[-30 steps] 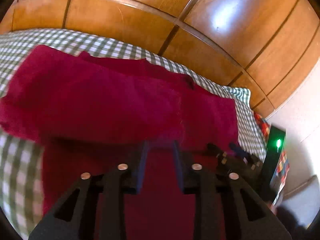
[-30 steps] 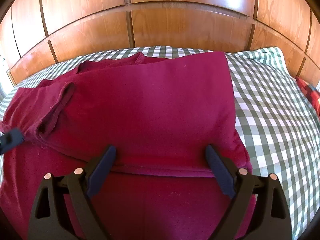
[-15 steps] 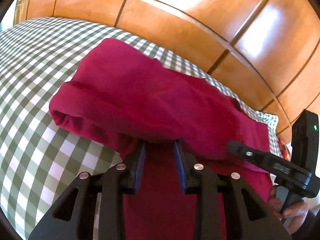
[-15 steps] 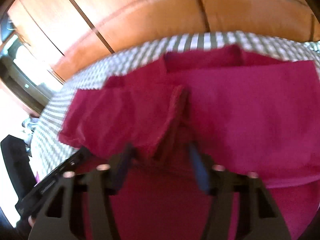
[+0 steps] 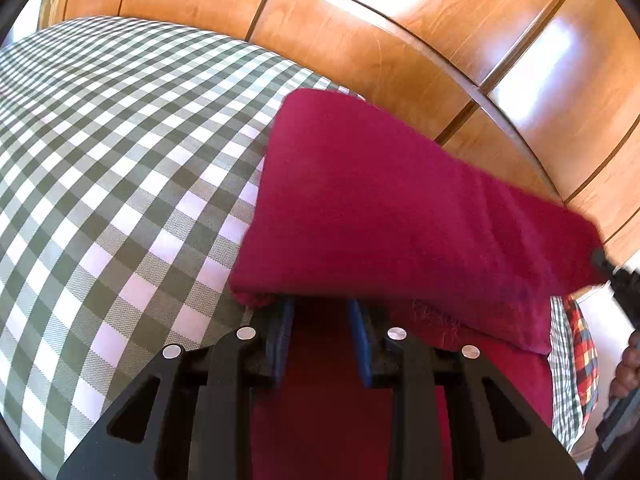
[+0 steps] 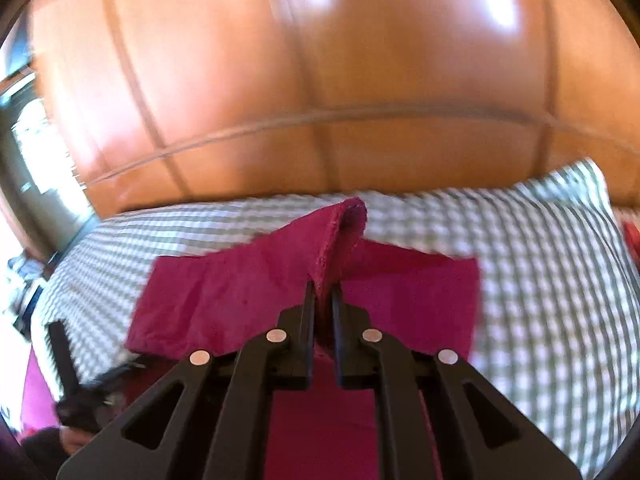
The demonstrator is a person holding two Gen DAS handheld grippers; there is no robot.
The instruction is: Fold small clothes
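Note:
A dark red garment [image 5: 400, 200] lies on the bed, and part of it is lifted off the cover. My left gripper [image 5: 320, 312] is shut on a thick fold of it; the cloth drapes over its blue pads [image 5: 285, 322] and hides their tips. In the blurred right wrist view the garment [image 6: 224, 300] rises in a ridge. My right gripper [image 6: 322, 292] holds that ridge by its hemmed edge, the jaws closing to a narrow slit with cloth between them. The right gripper's black body [image 5: 618, 284] shows at the far right of the left wrist view.
A green and white checked bedspread [image 5: 120, 160] covers the bed [image 6: 540, 280]. Behind it stands a glossy panelled wooden wall [image 5: 400, 40]. A multicoloured plaid cloth [image 5: 580, 340] lies past the bed's right edge. A person's hand [image 5: 628, 364] is at the right.
The right gripper went from wide open to shut on the garment's edge and rose, pulling the cloth up. The left gripper carried its fold sideways, so more bedspread shows on the left.

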